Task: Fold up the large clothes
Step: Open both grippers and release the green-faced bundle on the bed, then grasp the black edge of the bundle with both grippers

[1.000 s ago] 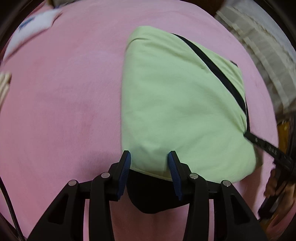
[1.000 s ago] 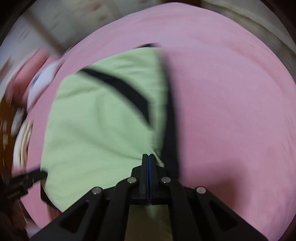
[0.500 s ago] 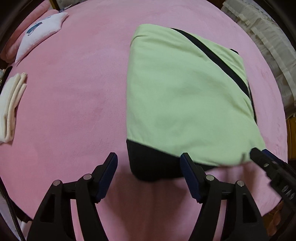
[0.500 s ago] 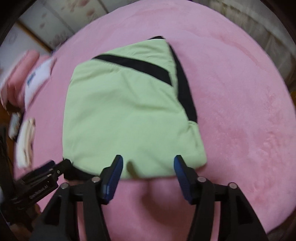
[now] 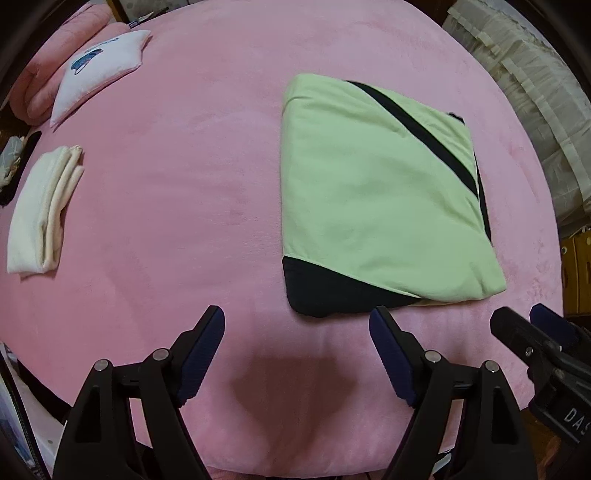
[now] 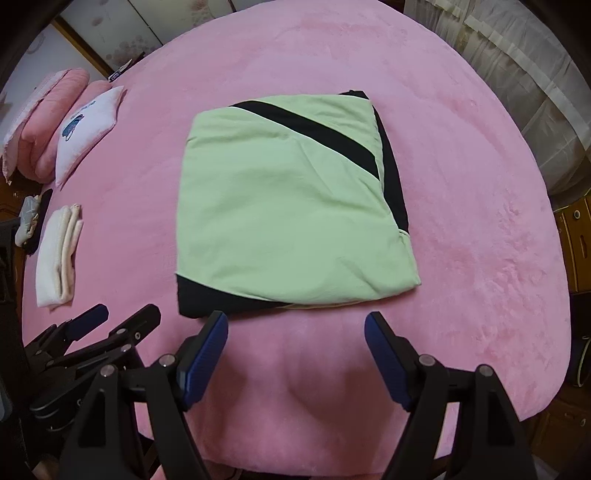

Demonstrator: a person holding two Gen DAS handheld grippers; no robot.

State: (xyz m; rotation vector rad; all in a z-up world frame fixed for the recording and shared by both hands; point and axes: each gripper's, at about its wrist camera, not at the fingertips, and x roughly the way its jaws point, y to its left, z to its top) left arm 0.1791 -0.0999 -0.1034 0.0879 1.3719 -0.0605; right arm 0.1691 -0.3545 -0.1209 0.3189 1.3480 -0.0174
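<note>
Both left gripper (image 5: 297, 347) and right gripper (image 6: 295, 350) jaws opening wide, empty, above the folded garment (image 6: 288, 218).

**Around the edges of my two feeds**

I see a pink plush bed cover (image 5: 177, 192) filling most of both views. At its far left corner, I make out a white pillow (image 5: 99, 70) with a blue print on it, leaning against folded pink bedding (image 5: 55, 70). Nearer on the left edge lies a folded cream cloth (image 5: 42, 210), its layered edges facing right. Just beyond it I can see a small grey-and-dark bundle (image 6: 31, 218), too small to identify. Along the right side hangs a pale ruffled curtain (image 5: 517, 85). Below it I catch a brown wooden drawer unit (image 6: 576, 240). Behind the bed stands a floral-patterned panel (image 6: 122, 29).
</note>
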